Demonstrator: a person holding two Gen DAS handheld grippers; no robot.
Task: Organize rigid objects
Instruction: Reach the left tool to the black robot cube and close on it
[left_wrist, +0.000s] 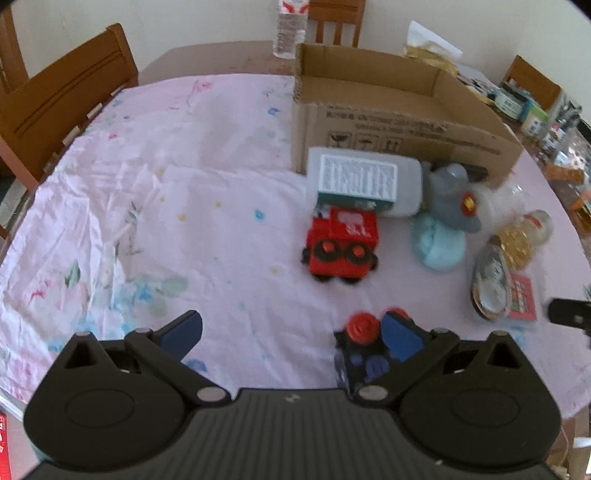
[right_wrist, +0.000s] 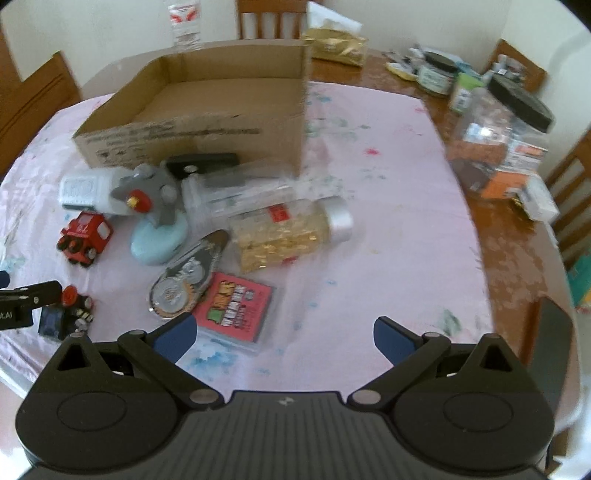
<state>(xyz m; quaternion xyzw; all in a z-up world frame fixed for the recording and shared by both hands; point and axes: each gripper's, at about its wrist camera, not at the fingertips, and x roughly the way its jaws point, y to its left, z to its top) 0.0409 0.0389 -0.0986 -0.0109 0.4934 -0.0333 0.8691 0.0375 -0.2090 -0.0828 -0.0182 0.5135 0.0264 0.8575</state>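
Both my claws are spread wide: left gripper (left_wrist: 291, 332) has the small dark-blue toy car with red knob (left_wrist: 360, 345) touching its right finger, right gripper (right_wrist: 282, 334) hangs by the pink card case (right_wrist: 236, 308) at 11 o'clock

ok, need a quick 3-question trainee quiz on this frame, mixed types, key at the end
1. True or false: the cardboard box already holds the red toy truck.
2. Which thing lies nearest the right claw? A) pink card pack B) water bottle C) gold-filled jar
3. Fill in: the left claw is ____, with the dark toy train by its right finger.

Key: 1 false, the truck sits on the pink tablecloth; 2 A; 3 open.
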